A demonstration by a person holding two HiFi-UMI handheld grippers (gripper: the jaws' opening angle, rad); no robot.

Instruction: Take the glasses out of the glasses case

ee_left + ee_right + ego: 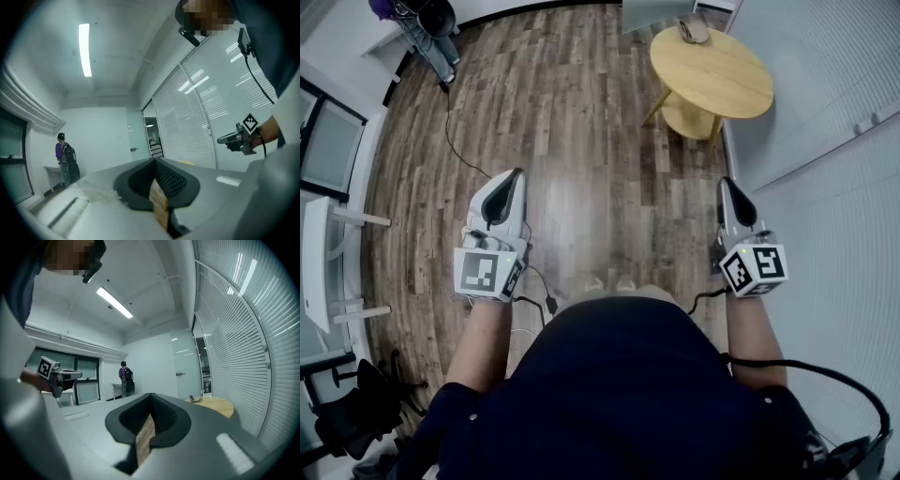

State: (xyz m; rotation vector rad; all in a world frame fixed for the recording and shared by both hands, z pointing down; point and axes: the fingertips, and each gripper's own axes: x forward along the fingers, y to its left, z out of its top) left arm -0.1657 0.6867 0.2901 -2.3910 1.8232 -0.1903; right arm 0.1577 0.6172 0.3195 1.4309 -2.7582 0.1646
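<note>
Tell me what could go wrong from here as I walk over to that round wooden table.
The black cable lying across the wood floor could trip you. The small grey object, maybe the case, sits at the round wooden table's far edge, so a push might knock it off. The left tongs and right tongs are shut and must open first.

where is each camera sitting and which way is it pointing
Head view: on the person's head, looking steeply down at wood floor, torso, forearms, left claw and right claw.
Left gripper view: on the left claw, looking along its shut jaws; right claw and forearm show at right.
Right gripper view: on the right claw, looking along its shut jaws toward the round table; left claw at left.
Shared: both gripper views show the standing person in purple.
</note>
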